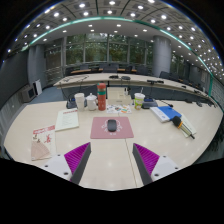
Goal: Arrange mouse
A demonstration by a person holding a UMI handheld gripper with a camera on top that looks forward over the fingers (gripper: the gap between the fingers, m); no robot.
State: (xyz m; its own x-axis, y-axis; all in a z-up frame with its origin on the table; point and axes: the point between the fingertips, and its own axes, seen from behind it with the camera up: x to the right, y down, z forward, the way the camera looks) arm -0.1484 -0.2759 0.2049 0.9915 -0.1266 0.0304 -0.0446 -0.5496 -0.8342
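Note:
A dark mouse lies on a pink mouse mat in the middle of a pale table. My gripper is open and empty, held above the table short of the mat. Its two fingers with purple pads stand wide apart, and the mat and mouse are ahead of them, centred between them. Bare tabletop shows between the fingers.
Behind the mat stand white cups, an orange-red bottle and another cup. Papers and a pink-printed sheet lie to the left. Books and pens lie to the right. More desks stand beyond.

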